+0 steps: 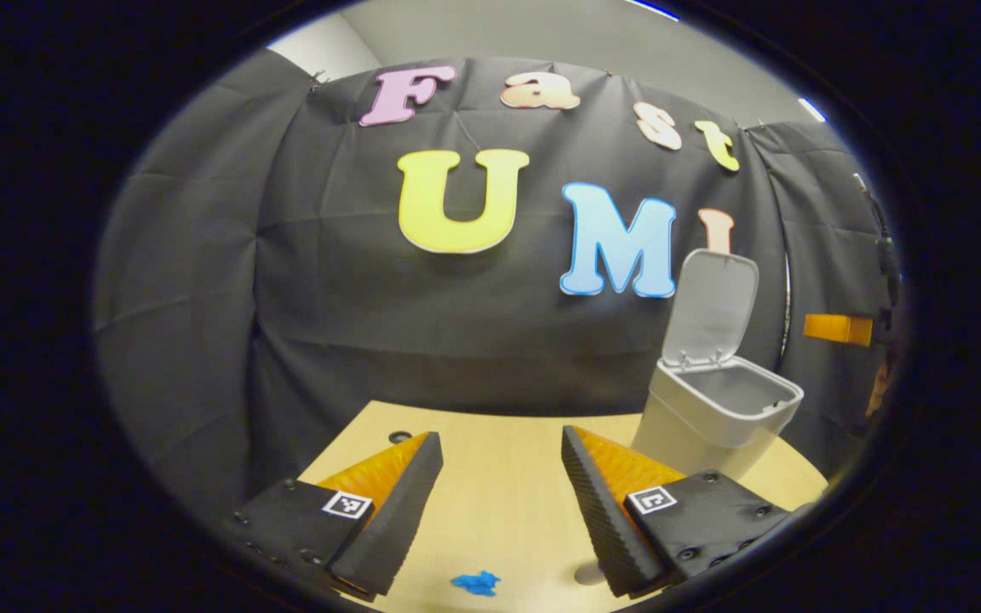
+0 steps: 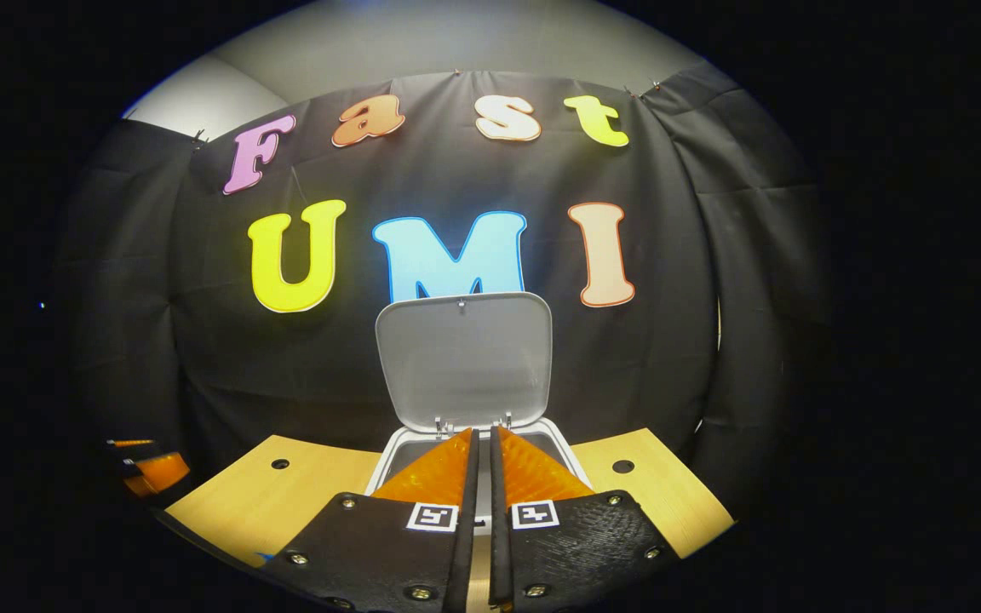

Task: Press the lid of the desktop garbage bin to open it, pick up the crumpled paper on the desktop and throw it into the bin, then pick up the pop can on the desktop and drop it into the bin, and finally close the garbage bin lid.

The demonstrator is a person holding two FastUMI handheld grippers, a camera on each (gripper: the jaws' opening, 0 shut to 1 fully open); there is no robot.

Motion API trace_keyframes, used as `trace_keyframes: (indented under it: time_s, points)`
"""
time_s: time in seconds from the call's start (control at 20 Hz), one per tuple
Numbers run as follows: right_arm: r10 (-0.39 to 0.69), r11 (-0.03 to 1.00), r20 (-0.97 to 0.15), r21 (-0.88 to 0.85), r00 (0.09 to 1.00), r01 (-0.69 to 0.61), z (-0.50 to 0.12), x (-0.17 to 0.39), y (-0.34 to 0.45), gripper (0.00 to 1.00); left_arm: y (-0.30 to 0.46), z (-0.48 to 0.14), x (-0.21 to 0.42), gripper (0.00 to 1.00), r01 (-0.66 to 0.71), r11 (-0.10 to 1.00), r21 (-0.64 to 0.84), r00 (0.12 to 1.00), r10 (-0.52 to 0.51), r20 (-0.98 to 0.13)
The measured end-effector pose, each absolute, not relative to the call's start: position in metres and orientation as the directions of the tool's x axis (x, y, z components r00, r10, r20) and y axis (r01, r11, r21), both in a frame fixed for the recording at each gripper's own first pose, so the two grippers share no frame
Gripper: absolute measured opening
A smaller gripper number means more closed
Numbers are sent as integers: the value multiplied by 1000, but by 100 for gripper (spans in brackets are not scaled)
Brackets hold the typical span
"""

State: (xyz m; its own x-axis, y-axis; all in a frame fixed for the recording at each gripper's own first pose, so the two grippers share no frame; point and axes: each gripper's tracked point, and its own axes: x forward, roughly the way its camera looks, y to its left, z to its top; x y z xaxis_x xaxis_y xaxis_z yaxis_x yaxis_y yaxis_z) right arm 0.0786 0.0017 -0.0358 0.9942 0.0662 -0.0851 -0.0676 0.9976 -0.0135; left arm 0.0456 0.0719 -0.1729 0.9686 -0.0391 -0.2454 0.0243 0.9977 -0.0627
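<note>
Black cloth hangs behind a pale wooden desktop (image 1: 499,494), which carries the white garbage bin (image 1: 703,417) near its back edge; the bin's lid (image 1: 712,311) stands raised on its hinge, almost upright, so the grey inside lies open to the air.

My left gripper (image 1: 503,447) hovers over the bare wood with its fingers spread wide and nothing between them; in the left gripper view the bin stands ahead and to the right of my right-hand finger (image 1: 601,502), near it though I cannot tell whether they touch. A small blue scrap (image 1: 475,583) lies on the wood low between my two fingers, clear of both; a dark round hole (image 1: 400,437) sits in the desktop just beyond the tip of my left-hand finger.

My right gripper (image 2: 480,438) points straight at the bin, its fingers drawn nearly together with just a thin slit between them and nothing held; in the right gripper view the tips lie over the bin's front rim and opening, with the lid's underside rising directly behind them. Far left in that view, low at the table's edge, a bit of the other gripper shows.
</note>
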Motion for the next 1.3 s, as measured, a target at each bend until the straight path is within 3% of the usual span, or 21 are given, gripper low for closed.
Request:
trace_keyframes:
  time_s: [0.55, 1.2, 1.3]
  points:
    - [31, 1000, -104, 0, 994, -32, -39, 79, -11, 9, 77, -348, 23, 94, 7, 998, -65, 847, -41, -531]
    - [45, 999, -163, 10, 986, -44, -54, 85, -3, 9, 87, -462, -2, 95, -10, 998, -59, 694, -36, -719]
    - [43, 999, -176, 8, 983, -42, -59, 85, -3, 9, 92, -469, -1, 100, -35, 997, -73, 690, -28, -724]
